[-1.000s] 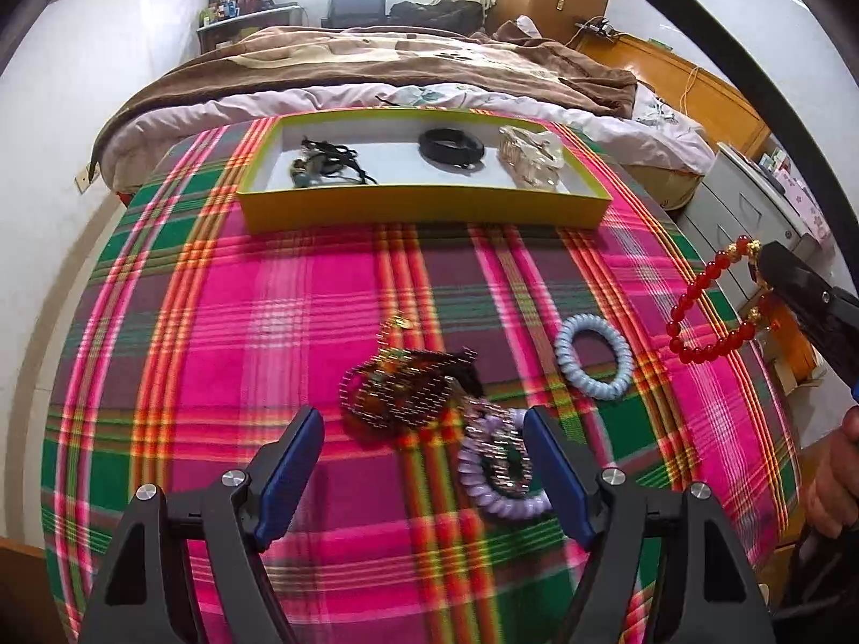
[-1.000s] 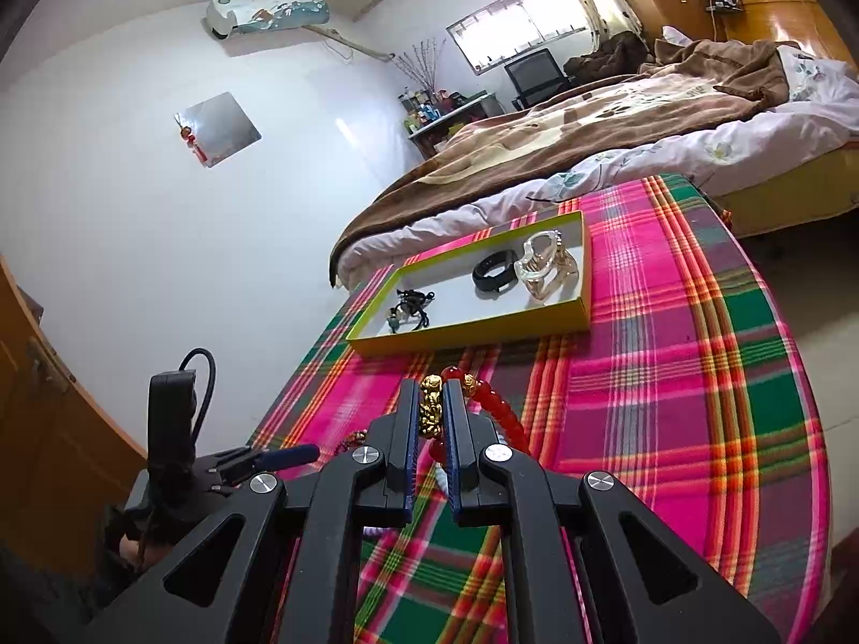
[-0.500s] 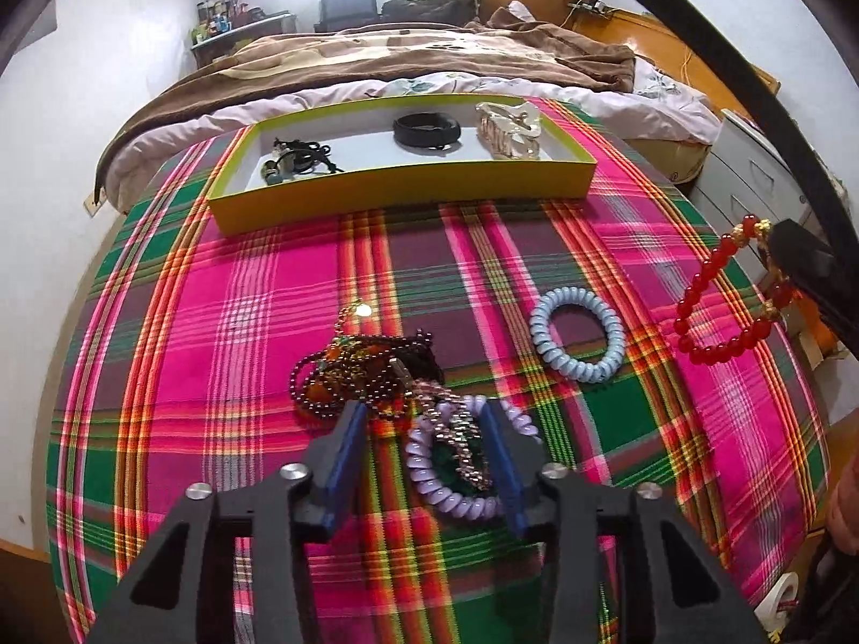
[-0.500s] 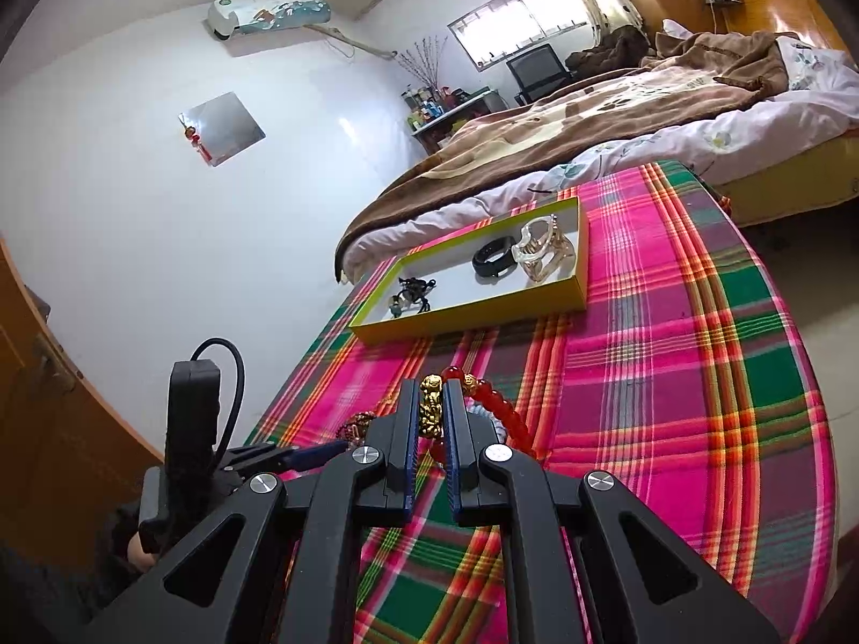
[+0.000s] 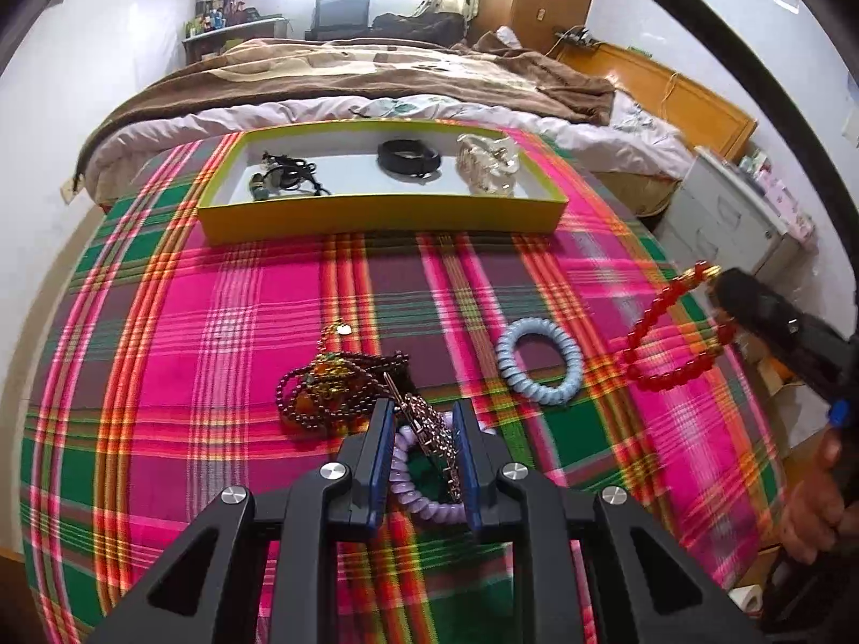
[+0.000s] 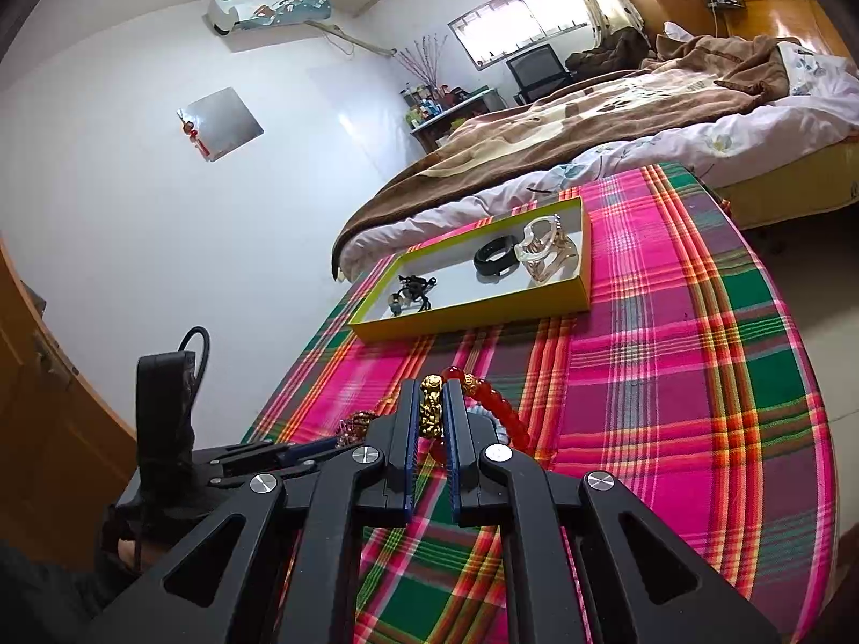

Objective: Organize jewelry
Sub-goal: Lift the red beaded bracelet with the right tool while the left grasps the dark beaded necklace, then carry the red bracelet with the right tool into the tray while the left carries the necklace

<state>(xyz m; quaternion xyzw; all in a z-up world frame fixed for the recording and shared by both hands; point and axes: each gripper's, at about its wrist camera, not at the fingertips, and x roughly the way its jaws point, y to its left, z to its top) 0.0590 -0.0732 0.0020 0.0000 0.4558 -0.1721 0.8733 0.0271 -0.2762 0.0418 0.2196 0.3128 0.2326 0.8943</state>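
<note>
Nearest the left wrist cam, the left gripper (image 5: 420, 429) is nearly closed and its jaws are closing round a rhinestone hair clip (image 5: 429, 432) that lies across a lilac coil hair tie (image 5: 424, 504); whether the pads already press on the clip can't be told, and part of the coil sits between them too. Landmark = the yellow tray (image 5: 376, 214) at the far side of the plaid cloth (image 5: 188, 349). The clip and coil sit well short of the tray's near wall, toward the camera, w/ a dark bead necklace (image 5: 327, 386) touching them just left, its strands tangled near the clip's far end. A blue coil hair tie (image 5: 538, 364) lies nearer the tray's right end, apart from the pile. The right gripper (image 6: 431, 413) is clamped fully on the gold charm of a red bead bracelet (image 6: 499, 410), held in the air off the tray's right end, beads dangling. Inside the tray: a black cord piece (image 5: 282, 177) left, a black band (image 5: 409, 157) middle, a clear claw clip (image 5: 488, 163) right. To do the grab well, probably finish closing on the clip alone, lift slow & straight up, watch that the coil or necklace isn't dragged along; if snagged, set down & re-grip nearer the clip's free end. The free floor between band & cord looks like a fair drop spot.
</note>
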